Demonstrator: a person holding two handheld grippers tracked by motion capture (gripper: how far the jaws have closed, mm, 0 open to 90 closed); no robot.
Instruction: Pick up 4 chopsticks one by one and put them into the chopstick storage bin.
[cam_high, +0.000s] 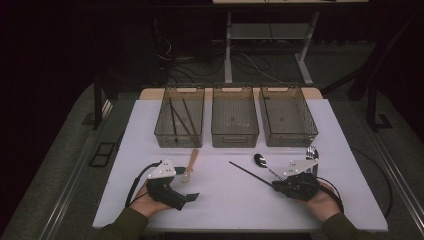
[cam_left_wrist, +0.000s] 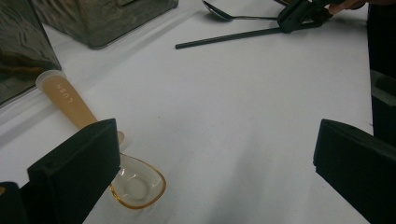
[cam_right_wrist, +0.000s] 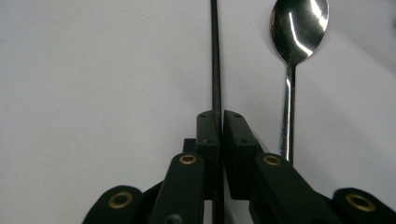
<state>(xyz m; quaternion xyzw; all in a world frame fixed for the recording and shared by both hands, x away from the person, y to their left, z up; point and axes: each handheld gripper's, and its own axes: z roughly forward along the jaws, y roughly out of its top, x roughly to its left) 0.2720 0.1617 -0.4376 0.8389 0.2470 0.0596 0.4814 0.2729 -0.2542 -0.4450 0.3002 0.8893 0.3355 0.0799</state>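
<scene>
The black chopstick (cam_right_wrist: 215, 56) is clamped near one end between the closed fingers (cam_right_wrist: 208, 133) of the right gripper (cam_high: 276, 186), and its long free part lies along the white surface (cam_high: 225, 195), pointing away toward the three bins. It is judged to be light, stiff and thin, with a smooth, possibly slippery skin; held so close to its end, it may swing or twist in the grip when lifted, so a hold nearer the middle would probably be steadier.

Largest to smallest, the rest is set out as follows. The white surface carries three clear bins in a row at its far side; in the left bin (cam_high: 179, 117) two dark sticks are seen leaning. The left gripper (cam_high: 192, 197) is held low over the surface with its fingers (cam_left_wrist: 74, 172) wide apart and nothing between them. Just beside one of them lies a clear amber spoon (cam_left_wrist: 135, 186) with a tan handle, likely plastic and light. A metal spoon (cam_right_wrist: 296, 32) lies just beside the chopstick, roughly parallel to it and apart from it; it could be nudged if the chopstick is swept sideways.
</scene>
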